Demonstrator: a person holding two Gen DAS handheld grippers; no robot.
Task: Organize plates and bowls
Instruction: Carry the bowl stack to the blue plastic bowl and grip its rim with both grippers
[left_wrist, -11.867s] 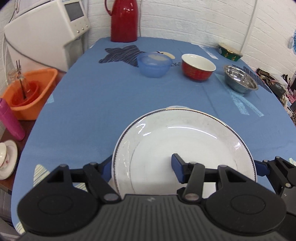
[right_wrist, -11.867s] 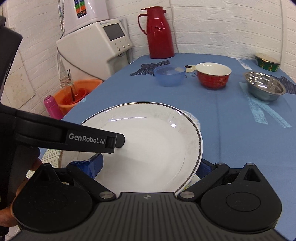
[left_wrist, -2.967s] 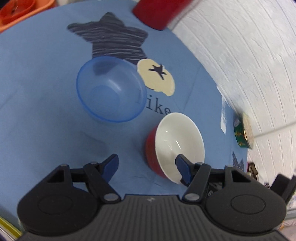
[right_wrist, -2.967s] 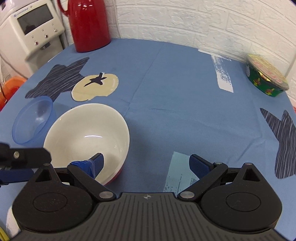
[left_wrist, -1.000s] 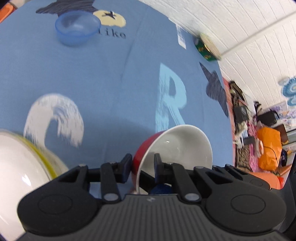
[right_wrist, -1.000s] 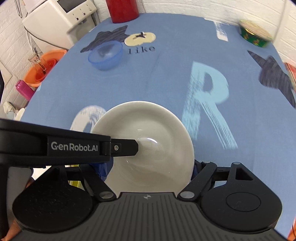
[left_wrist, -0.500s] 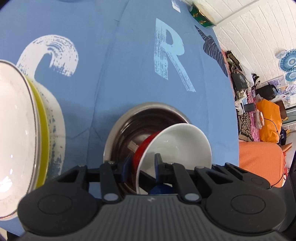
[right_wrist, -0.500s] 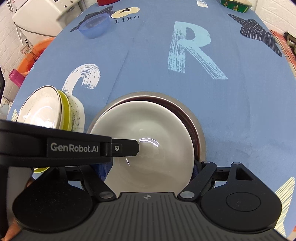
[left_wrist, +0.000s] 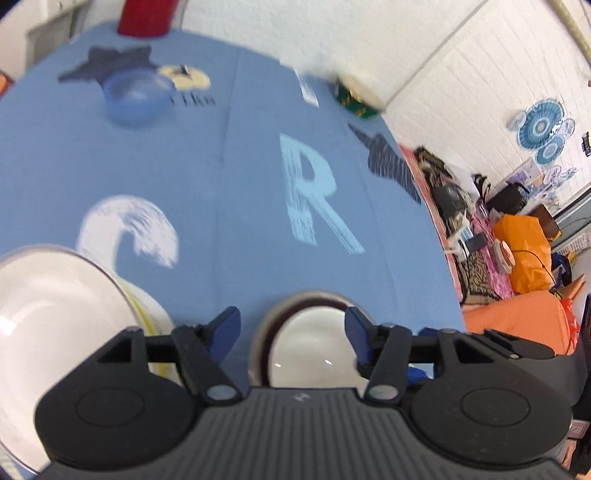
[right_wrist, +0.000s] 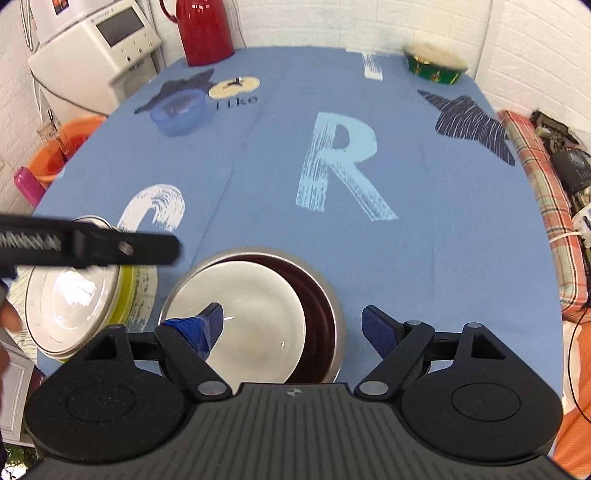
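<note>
The red bowl with a white inside (right_wrist: 255, 306) sits tilted inside the steel bowl (right_wrist: 322, 280) near the table's front edge. My right gripper (right_wrist: 293, 323) hangs open just above them, its left finger over the white inside. In the left wrist view my left gripper (left_wrist: 291, 328) is open too, holding nothing, with the nested bowls (left_wrist: 310, 343) below its fingers. A stack of plates (right_wrist: 70, 306), white on top with a yellow one under it, lies left of the bowls. A blue plastic bowl (right_wrist: 179, 110) stands alone at the far left of the blue tablecloth.
The left gripper's black body (right_wrist: 88, 245) crosses over the plates. A red thermos (right_wrist: 203, 29) and a green bowl (right_wrist: 434, 62) stand at the far edge. A white appliance (right_wrist: 96, 40), orange basin (right_wrist: 55, 151) and pink bottle (right_wrist: 26, 184) are off the left side.
My left gripper has opened, let go of the red bowl and lifted away. The bowl now rests in the steel bowl. The right gripper has pulled back a little, still open.
</note>
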